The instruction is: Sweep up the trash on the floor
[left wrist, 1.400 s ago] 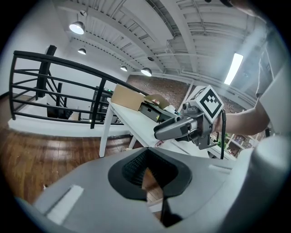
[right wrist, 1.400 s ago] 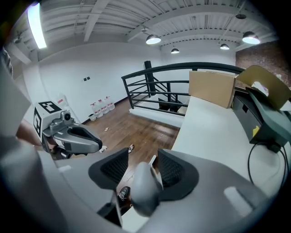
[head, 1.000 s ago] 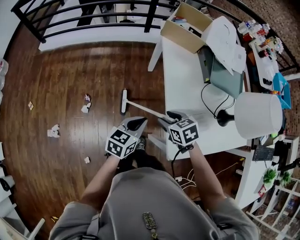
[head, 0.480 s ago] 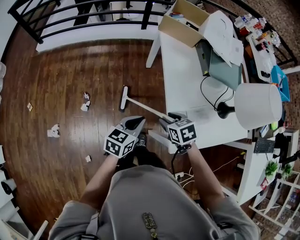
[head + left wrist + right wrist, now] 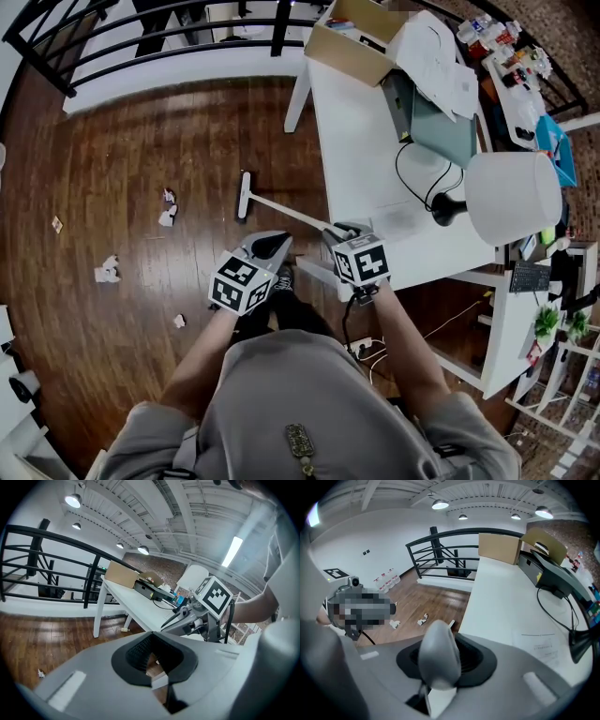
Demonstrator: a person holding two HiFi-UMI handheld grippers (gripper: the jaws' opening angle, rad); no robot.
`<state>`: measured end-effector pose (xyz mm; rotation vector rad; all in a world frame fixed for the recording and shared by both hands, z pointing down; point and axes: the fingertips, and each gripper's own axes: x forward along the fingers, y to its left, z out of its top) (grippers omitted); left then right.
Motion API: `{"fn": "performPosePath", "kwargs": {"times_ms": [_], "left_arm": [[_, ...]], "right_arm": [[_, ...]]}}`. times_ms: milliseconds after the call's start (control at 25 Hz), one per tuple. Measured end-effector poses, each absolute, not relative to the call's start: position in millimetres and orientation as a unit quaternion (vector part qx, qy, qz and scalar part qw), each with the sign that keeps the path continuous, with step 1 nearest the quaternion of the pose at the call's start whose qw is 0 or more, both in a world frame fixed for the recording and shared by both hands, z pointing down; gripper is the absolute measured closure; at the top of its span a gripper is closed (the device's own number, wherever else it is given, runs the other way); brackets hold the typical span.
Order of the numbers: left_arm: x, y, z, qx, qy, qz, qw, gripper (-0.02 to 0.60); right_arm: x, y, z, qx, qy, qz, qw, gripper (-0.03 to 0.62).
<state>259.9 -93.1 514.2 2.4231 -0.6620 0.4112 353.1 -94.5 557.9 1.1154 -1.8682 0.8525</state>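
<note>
The right gripper (image 5: pixel 343 232) has just been closing its jaws, and now they're clamped on the grey top end of the broom (image 5: pixel 284 212). A second ago they stood wide around it. The broom hasn't shifted on the floor. The left gripper (image 5: pixel 271 247) sits where it was, just left of the right one, jaws together, with nothing I can make out between them.

From the right gripper's jaws the pale handle runs away and to the left, slanting down to the wood floor (image 5: pixel 141 141). That's the long axis. At its far end the broom head (image 5: pixel 244 195) rests on the boards, crosswise to the handle. The white table (image 5: pixel 361 141) sits just right of the handle.

A smaller scrap (image 5: pixel 178 321) lies out to the left of the left gripper. Farther off, left of the broom head, are crumpled paper scraps (image 5: pixel 169 214).
</note>
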Motion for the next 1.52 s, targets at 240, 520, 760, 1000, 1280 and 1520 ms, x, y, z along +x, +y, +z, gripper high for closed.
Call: {"fn": "performPosePath", "kwargs": {"times_ms": [240, 520, 760, 1000, 1280, 1520], "left_arm": [[248.6, -95.4, 519.9, 0.905, -0.255, 0.158, 0.300, 0.575], [223.6, -91.4, 529.5, 0.896, -0.271, 0.162, 0.311, 0.575], [190.8, -88.2, 534.5, 0.884, -0.300, 0.155, 0.322, 0.575], [161.0, -71.5, 564.3, 0.863, -0.329, 0.162, 0.348, 0.575], [123.2, -51.0, 594.0, 0.825, -0.390, 0.134, 0.386, 0.572], [88.3, -25.1, 603.1, 0.769, -0.484, 0.120, 0.399, 0.537]], "right_arm": [[330.9, -97.2, 548.6, 0.420, -0.751, 0.293, 0.417, 0.497], [302.2, -111.7, 522.7, 0.402, -0.780, 0.276, 0.391, 0.499], [262.9, -117.6, 504.1, 0.365, -0.805, 0.239, 0.403, 0.499], [222.3, -117.8, 497.8, 0.329, -0.822, 0.211, 0.415, 0.499], [162.8, -111.1, 482.2, 0.267, -0.855, 0.181, 0.406, 0.499], [105.4, -83.7, 462.0, 0.159, -0.899, 0.156, 0.377, 0.499]]}}
